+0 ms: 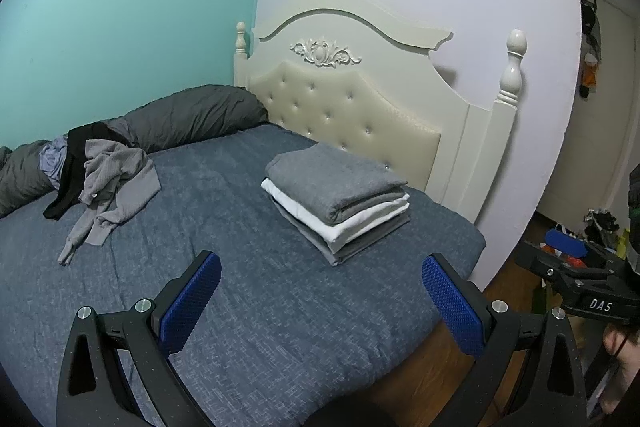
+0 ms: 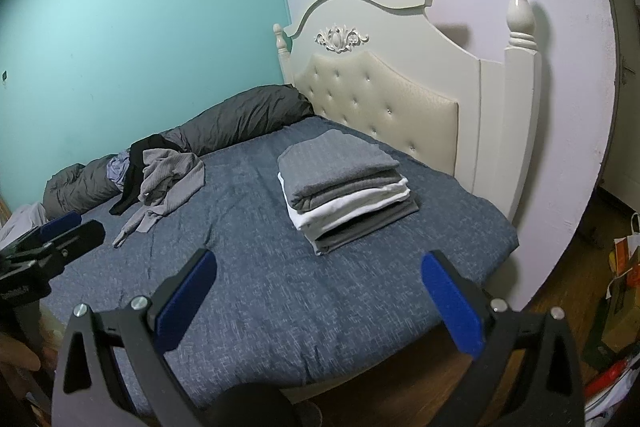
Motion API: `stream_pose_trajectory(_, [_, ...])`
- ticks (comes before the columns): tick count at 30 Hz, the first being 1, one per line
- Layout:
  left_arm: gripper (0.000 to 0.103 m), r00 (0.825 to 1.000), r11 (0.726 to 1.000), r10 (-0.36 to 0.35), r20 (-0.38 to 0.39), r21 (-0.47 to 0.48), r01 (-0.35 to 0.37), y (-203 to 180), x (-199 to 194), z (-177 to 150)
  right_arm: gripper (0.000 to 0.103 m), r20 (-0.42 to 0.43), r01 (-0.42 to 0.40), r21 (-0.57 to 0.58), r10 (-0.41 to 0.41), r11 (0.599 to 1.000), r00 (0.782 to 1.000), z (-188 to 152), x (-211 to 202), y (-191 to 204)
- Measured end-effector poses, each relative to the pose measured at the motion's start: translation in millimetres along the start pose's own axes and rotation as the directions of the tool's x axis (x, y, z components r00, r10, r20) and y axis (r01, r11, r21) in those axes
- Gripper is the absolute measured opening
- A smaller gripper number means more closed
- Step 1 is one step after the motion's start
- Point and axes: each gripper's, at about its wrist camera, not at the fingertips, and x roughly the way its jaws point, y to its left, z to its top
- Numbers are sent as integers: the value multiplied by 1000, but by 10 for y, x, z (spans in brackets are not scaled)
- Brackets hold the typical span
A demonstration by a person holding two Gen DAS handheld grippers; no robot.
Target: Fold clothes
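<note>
A crumpled light grey garment [image 1: 112,187] [image 2: 168,183] lies on the blue bed [image 1: 248,307] [image 2: 260,287] at the far left, beside a black garment [image 1: 76,163] [image 2: 134,175]. A stack of folded clothes [image 1: 340,199] [image 2: 344,187], grey, white and grey, sits near the headboard. My left gripper [image 1: 320,267] is open and empty above the bed's near edge; it also shows at the left of the right wrist view [image 2: 68,231]. My right gripper [image 2: 318,263] is open and empty, likewise held short of the clothes; its body shows at the right of the left wrist view [image 1: 580,275].
A rolled dark grey duvet [image 1: 192,115] [image 2: 240,115] lies along the teal wall. A cream tufted headboard [image 1: 360,99] [image 2: 392,95] stands behind the stack. Wooden floor with clutter and bags [image 1: 592,227] [image 2: 616,307] lies right of the bed.
</note>
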Motion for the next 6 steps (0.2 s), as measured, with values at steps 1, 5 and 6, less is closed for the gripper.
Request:
stream_pose_trajectory(1, [103,1000,1000,0,1,1,0,1,-3,1,103,0,0,0,0,1000,1000,-2,1,2])
stream_pose_trajectory(5, [103,1000,1000,1,9,4,-1,8,-22,-2,103,-1,-1,2,1,1000,1000,-10,1,7])
stream_pose_trajectory(6, [103,1000,1000,-6,6,-2,6,10,-19,-1,103,-2,-2,3,2,1000,1000,-13,0,6])
